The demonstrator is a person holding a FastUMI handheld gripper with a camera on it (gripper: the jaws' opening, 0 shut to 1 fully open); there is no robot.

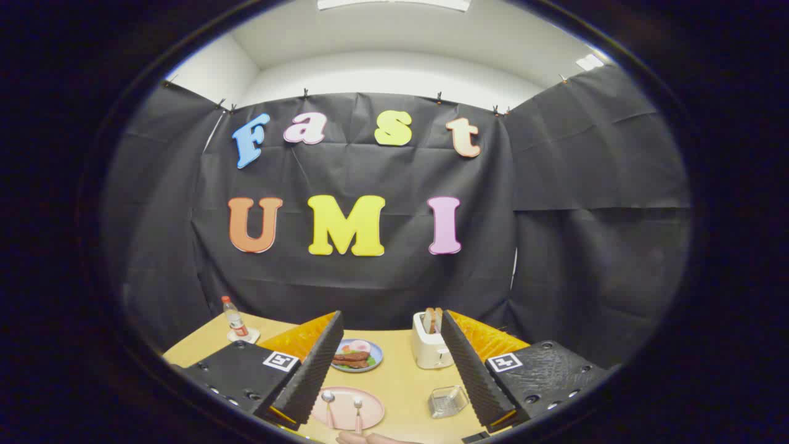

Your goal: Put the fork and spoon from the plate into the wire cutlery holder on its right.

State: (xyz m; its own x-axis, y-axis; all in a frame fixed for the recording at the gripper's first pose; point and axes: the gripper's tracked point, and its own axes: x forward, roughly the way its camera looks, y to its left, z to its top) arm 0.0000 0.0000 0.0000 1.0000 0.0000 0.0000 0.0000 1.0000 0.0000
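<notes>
In the gripper view we held the tongs [388, 376] above the counter [400, 376], their two fingers spread wide with nothing between them. The near finger pads [311, 376] framed an open stretch of the wooden top.

Between the fingers, toward 6 o'clock from their midpoint, lay the pink plate [372, 412]. On it we saw the spoon [329, 407] at the 9 o'clock side and the fork [358, 413] just beside it toward 3 o'clock, both with pink handles pointing back at us, lying roughly parallel and apart from each other. At 3 o'clock of the plate, close to the right finger, stood the wire cutlery holder [448, 401]; we could not tell whether anything was in it.

Beyond the pink plate, at 12 o'clock of it, sat a blue plate [377, 354] carrying food. At 3 o'clock of that plate stood a white toaster [430, 348] with slices in its slots. Far off at 10 o'clock, near the counter's back corner, a small bottle [234, 319] stood upright on a coaster.

At 6 o'clock of the pink plate a person's hand [370, 438] showed at the counter's near edge.
</notes>
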